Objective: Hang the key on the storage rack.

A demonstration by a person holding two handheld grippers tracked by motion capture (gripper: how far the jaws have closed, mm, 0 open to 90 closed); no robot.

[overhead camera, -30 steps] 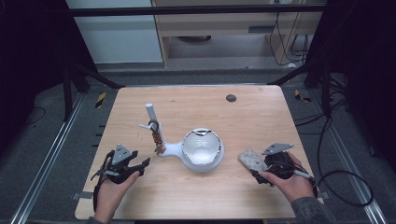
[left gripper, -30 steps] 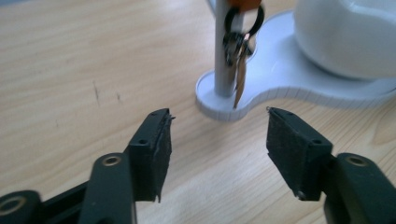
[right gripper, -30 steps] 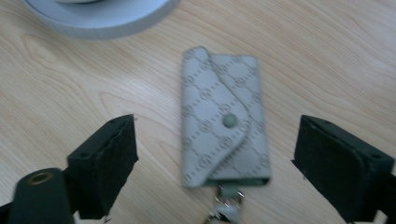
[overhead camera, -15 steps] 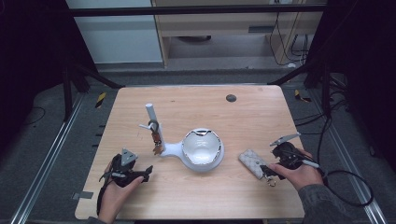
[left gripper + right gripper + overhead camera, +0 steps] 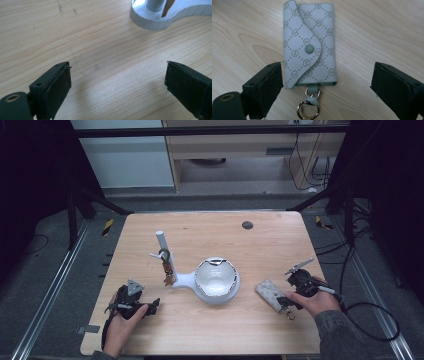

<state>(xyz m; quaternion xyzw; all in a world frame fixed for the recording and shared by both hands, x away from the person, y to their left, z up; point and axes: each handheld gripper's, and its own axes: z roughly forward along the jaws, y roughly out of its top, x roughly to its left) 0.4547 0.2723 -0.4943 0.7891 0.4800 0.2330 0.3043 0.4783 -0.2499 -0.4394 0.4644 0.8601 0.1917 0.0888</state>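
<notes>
Sitting mid-table, white bowl (image 5: 216,280) beside key pouch (image 5: 270,294).

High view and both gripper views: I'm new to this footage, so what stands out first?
A white bowl-shaped stand with an upright post sits mid-table. Right of it lies a grey patterned snap-flap key pouch with a metal ring, between the open right gripper. The left gripper is open over bare wood.

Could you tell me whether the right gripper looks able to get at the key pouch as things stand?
Probably yes: the right gripper is open, its jaws on either side of the key pouch lying flat on the table, nothing between.
</notes>
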